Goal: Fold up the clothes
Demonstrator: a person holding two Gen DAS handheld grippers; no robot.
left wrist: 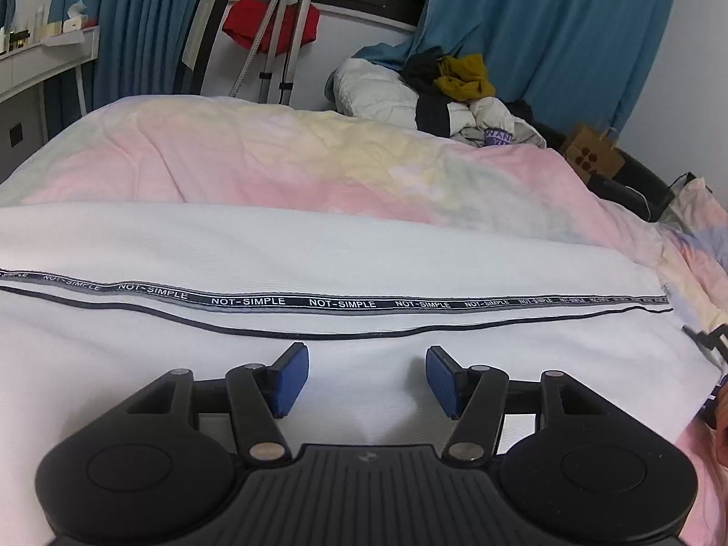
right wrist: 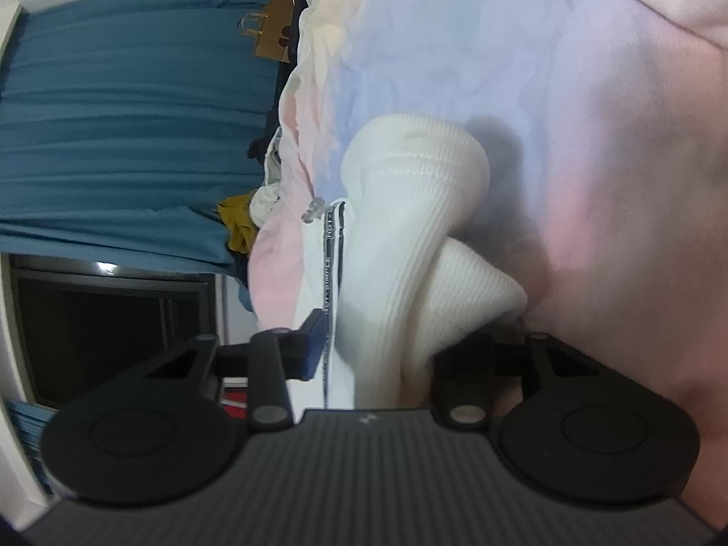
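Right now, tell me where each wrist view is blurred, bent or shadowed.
Left wrist view: sharp; fisheye bows the NOT-SIMPLE tape on the white garment and darkens the corners. Right wrist view: rolled sideways, the bunched white ribbed fabric in the right gripper is soft near the lens and throws a grey shadow on the pastel duvet.

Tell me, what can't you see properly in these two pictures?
- Right wrist view: the right gripper's far pad is hidden behind the bunched white garment.
- Left wrist view: the garment's near part is covered by the left gripper; its left end is cut off by the edge.
- Left wrist view: the clothes pile is a jumble; separate items unclear.
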